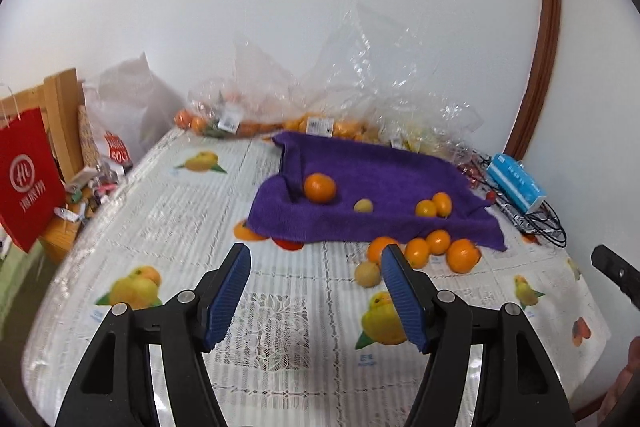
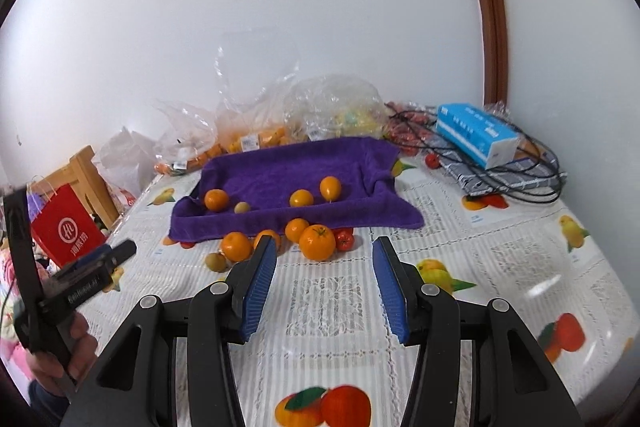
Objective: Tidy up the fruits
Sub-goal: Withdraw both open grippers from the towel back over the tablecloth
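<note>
A purple towel (image 1: 372,179) (image 2: 288,167) lies on the fruit-print tablecloth with several small oranges (image 1: 319,188) (image 2: 216,199) and a pale yellow fruit (image 1: 363,205) on it. More oranges (image 1: 463,255) (image 2: 317,242) and a greenish-brown fruit (image 1: 367,274) (image 2: 216,261) sit on the cloth just in front of the towel. My left gripper (image 1: 316,261) (image 2: 92,267) hovers open and empty, short of the towel's front edge. Above the table, my right gripper (image 2: 324,243) is open too; the biggest orange shows beyond its tips, untouched.
Clear plastic bags of fruit (image 1: 320,115) (image 2: 332,107) are heaped against the back wall. At the right lie a blue tissue pack (image 1: 516,183) (image 2: 476,131) and black cables (image 2: 532,183). A red paper bag (image 1: 28,179) (image 2: 66,227) and a wooden chair (image 1: 64,115) stand left of the table.
</note>
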{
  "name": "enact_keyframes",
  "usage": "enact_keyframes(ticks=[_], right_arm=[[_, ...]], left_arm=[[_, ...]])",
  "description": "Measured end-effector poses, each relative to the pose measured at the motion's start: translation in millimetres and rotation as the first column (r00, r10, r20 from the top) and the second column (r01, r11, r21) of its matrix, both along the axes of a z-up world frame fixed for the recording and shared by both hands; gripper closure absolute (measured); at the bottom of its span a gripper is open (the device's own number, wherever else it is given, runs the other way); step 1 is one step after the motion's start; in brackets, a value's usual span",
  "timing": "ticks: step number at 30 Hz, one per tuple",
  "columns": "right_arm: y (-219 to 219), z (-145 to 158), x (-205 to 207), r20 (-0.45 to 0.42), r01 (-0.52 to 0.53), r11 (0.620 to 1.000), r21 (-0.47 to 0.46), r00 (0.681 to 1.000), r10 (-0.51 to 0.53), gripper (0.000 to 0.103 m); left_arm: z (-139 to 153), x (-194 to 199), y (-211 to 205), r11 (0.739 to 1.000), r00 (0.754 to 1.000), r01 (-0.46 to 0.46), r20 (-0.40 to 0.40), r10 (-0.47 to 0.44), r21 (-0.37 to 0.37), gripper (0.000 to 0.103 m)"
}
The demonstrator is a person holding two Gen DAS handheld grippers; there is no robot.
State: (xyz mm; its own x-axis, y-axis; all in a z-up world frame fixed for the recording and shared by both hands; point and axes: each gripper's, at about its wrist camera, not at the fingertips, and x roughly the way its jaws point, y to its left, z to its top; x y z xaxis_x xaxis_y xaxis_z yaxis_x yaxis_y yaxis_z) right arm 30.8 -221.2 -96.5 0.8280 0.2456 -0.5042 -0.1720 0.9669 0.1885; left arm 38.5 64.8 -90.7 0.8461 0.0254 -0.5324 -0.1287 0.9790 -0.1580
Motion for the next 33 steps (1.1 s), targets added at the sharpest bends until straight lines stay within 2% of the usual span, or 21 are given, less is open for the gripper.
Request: enact_keyframes(ticks=[5, 12, 19, 23, 33], right_arm=[[-1, 15, -23, 0.056, -0.019, 1.000, 0.001, 0.998, 0.019, 0.046], [-3, 20, -24, 0.069, -0.030, 0.999, 0.035, 0.997, 0.027, 0.046], [-1, 2, -11, 0.037, -0.038, 0.999, 0.034, 0.999, 0.037, 0.046], [1, -18, 1, -0.004, -0.047, 0.998, 0.042, 0.999, 0.047, 0.046], [20, -66, 35, -0.104, -0.053, 0.997, -0.048, 0.993, 0.048, 0.046]], left_arm=[[23, -11, -8, 0.998, 0.999, 0.019, 0.033, -0.021, 0.058, 0.036], [30, -13, -13, 0.998, 0.998, 0.038, 0.044, -0.040, 0.048, 0.034], [-4, 6, -6, 0.999, 0.999, 0.028, -0.038, -0.029, -0.025, 0.034], [-36, 25, 5, 0.999, 0.991, 0.000, -0.130, -0.007, -0.054, 0.034], [-76, 44, 36, 0.991, 0.972, -0.063, -0.232, 0.034, -0.115, 0.034]])
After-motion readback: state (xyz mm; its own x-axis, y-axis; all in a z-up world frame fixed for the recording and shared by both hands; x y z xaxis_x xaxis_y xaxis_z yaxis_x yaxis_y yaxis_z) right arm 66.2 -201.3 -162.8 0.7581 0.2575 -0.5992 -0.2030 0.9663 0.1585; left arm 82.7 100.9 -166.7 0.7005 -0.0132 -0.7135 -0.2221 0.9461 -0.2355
